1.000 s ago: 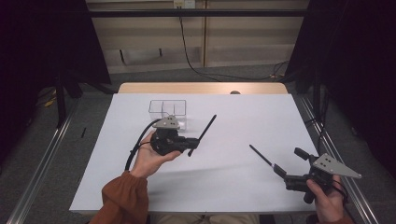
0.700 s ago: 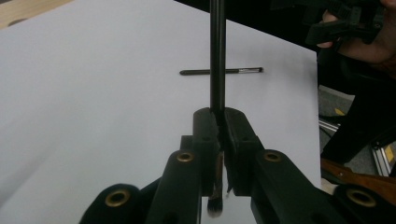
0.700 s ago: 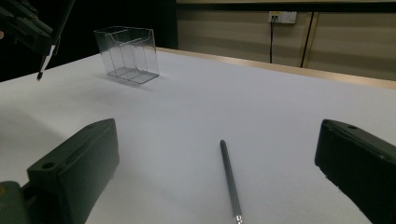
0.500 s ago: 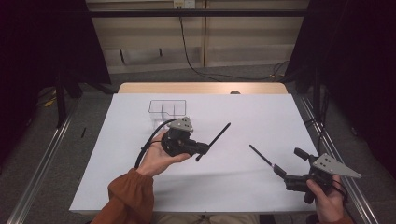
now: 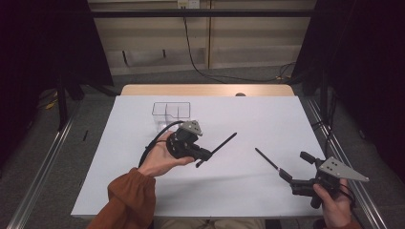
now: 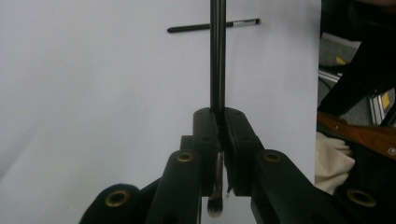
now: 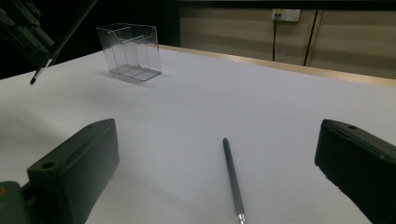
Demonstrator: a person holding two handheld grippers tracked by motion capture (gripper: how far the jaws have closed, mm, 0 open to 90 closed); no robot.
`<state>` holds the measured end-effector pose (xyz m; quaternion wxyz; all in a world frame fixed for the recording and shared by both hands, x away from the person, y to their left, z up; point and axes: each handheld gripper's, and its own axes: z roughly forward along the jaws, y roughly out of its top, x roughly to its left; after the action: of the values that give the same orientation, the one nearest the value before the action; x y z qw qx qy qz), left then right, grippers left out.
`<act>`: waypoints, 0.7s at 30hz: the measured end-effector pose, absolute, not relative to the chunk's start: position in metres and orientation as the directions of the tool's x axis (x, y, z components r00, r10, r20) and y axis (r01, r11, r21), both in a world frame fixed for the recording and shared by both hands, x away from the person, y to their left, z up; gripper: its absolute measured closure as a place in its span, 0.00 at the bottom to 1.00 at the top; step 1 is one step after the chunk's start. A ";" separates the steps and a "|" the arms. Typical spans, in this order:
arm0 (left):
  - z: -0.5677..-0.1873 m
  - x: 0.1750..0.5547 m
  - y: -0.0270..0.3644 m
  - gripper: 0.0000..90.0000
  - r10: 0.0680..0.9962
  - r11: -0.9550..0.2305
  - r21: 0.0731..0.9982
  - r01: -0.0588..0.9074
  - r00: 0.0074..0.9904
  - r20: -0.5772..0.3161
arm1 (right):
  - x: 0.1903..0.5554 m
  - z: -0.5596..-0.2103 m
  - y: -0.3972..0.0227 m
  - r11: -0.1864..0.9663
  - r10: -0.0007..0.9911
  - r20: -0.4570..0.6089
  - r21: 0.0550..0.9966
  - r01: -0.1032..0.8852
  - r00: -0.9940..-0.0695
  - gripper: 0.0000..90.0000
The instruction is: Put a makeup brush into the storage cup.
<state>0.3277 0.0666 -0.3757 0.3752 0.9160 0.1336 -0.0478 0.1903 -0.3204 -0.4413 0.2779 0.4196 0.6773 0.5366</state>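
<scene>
In the high view, the left gripper [image 5: 203, 155] sits a little left of the frame's centre, carried by a hand [image 5: 160, 160] in a rust-orange sleeve [image 5: 129, 198]. Its fingers are clamped tight on a slim black makeup brush [image 5: 220, 146], whose long handle slants up and to the right above the white counter [image 5: 267, 114]. The left gripper view shows that handle running straight up the middle of the frame from between the closed pads [image 6: 205, 140], with the bristle end [image 6: 215, 205] poking out below them.

A second black brush [image 5: 266, 159] lies flat on the counter at the lower right of the high view, just ahead of the right gripper [image 5: 286, 175], which is held at the counter's lower right corner. In the right gripper view this brush [image 7: 232, 177] lies between the two widely spread fingers [image 7: 74, 163], touching neither.

A clear plastic divided organizer [image 5: 171, 113] stands upright on the counter in the upper middle of the high view, just beyond the left gripper.
</scene>
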 end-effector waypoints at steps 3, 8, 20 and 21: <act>-0.375 0.327 0.064 0.94 0.191 -0.718 0.643 0.268 0.963 -0.189 | 0.190 -0.441 -0.320 0.071 0.867 0.074 0.960 0.270 -0.493 0.00; -0.375 0.324 0.056 0.94 0.171 -0.772 0.586 0.246 0.968 -0.181 | 0.190 -0.441 -0.320 0.071 0.866 0.077 0.959 0.273 -0.495 0.00; -0.376 0.329 0.048 0.94 0.162 -0.859 0.466 0.213 0.976 -0.147 | 0.190 -0.441 -0.320 0.073 0.864 0.077 0.959 0.275 -0.498 0.00; -0.376 0.330 0.048 0.94 0.165 -0.862 0.459 0.216 0.975 -0.148 | 0.190 -0.441 -0.320 0.074 0.863 0.077 0.959 0.275 -0.499 0.00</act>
<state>0.3296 0.0478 -0.3762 0.2435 0.9635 0.0987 -0.0521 0.1903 -0.3198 -0.4413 0.2740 0.4187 0.6795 0.5365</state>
